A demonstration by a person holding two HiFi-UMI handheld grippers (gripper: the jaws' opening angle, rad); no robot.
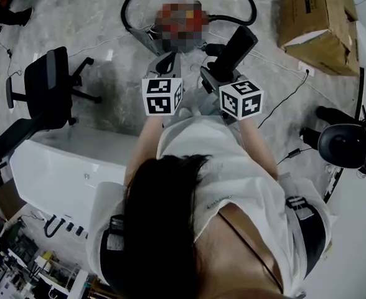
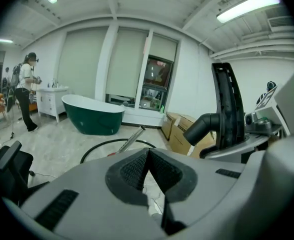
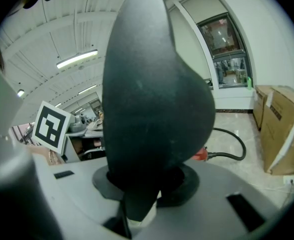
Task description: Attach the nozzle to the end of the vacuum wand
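Note:
A black vacuum nozzle [image 1: 236,47] stands up from my right gripper [image 1: 219,69], which is shut on its lower end. In the right gripper view the nozzle [image 3: 152,99] fills most of the picture above the jaws of that gripper [image 3: 147,180]. My left gripper [image 1: 168,60] is beside it on the left, shut with nothing between its jaws [image 2: 148,159]. The metal wand [image 2: 131,139] lies on the floor ahead, inside the loop of black hose [image 2: 94,149]. The vacuum body [image 1: 182,20] is under a mosaic patch.
A white bathtub [image 1: 58,167] and a black office chair [image 1: 49,86] stand to the left. Cardboard boxes [image 1: 317,17] are at the far right, and a dark machine [image 1: 345,145] sits at the right edge. Farther off are a green bathtub [image 2: 93,115] and a person [image 2: 24,91].

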